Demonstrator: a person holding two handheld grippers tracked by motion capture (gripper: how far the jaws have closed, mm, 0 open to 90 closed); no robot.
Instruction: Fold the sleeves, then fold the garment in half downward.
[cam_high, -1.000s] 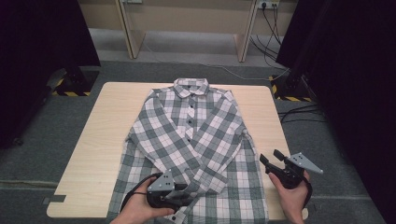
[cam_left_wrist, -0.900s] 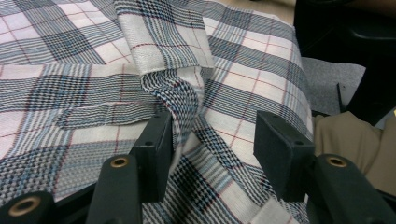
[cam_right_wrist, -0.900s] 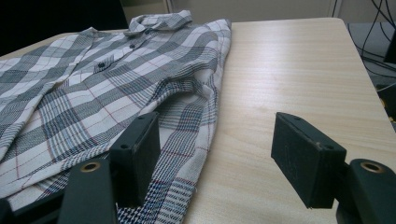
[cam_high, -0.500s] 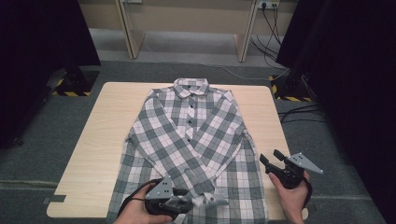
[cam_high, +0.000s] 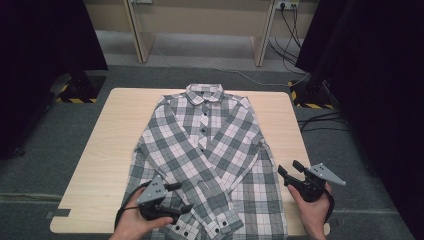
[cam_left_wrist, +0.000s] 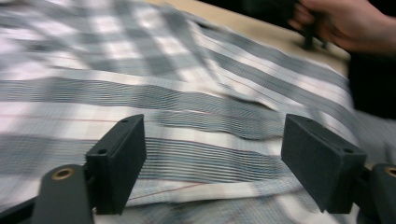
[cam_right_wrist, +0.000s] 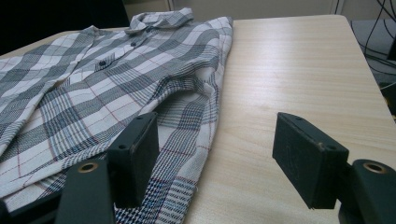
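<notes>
Two grippers sit at the near edge of the table (cam_high: 105, 130), and part of what lies around them is cut off or blurred. In the high view, the hem of the plaid shirt (cam_high: 210, 150) runs off the bottom of the frame, and both forearms are cropped there too. The left gripper view is smeared with motion, so the weave close to the pads reads only as streaks; a hand at its top right is partly out of frame.

The left gripper (cam_high: 175, 197) rests over the shirt's lower left, beside a folded sleeve whose buttoned cuff (cam_high: 220, 225) lies near the hem. Its jaws have just been opening and now stand wide apart, with cloth below them and nothing pinched between. The right gripper (cam_high: 290, 172) is held just off the shirt's right edge, jaws also spread, over bare wood and the shirt's side seam.

The table is pale wood grain, standing on grey carpet. Farther back, black curtains (cam_high: 45, 50) flank the scene, yellow-and-black striped bases sit on the floor, and cables trail toward a wall socket behind light wooden furniture legs.

The shirt lies flat, front up, buttoned, in grey, white and thin red check, with its rounded collar (cam_high: 204, 92) toward the far edge.
</notes>
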